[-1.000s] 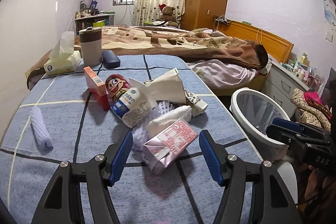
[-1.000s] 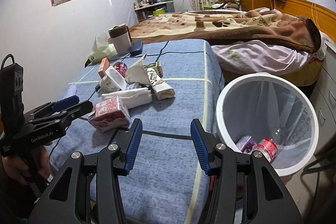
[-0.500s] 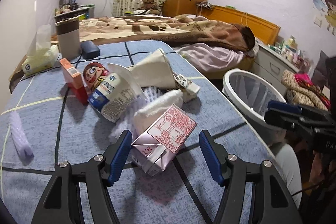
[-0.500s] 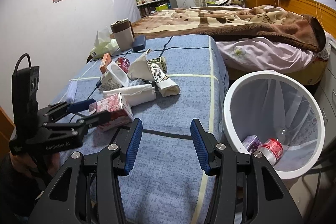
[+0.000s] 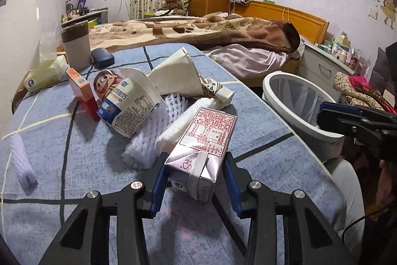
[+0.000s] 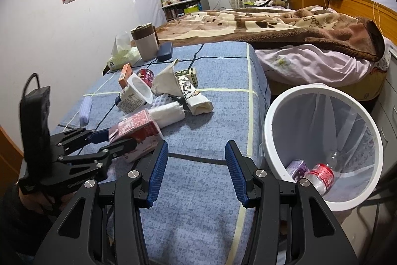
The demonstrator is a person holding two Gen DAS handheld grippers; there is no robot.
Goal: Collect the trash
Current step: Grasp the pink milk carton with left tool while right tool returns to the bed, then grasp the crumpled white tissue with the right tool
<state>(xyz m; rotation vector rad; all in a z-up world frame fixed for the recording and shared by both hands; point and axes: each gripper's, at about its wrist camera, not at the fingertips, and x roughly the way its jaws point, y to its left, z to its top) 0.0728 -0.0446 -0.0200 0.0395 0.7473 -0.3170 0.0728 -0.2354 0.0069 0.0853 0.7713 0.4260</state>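
Here, pink-and-silver drink carton (image 5: 201, 153), foil end forward, between closing left gripper (image 5: 196, 181) jaws; right gripper (image 6: 197, 171) jaws half-open, empty; blue checked bench (image 5: 74, 190), bedroom

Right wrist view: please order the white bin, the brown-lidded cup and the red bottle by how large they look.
1. white bin
2. brown-lidded cup
3. red bottle
The cup and bottle look close in size, and the cup stands farther away, so their order is unsure.
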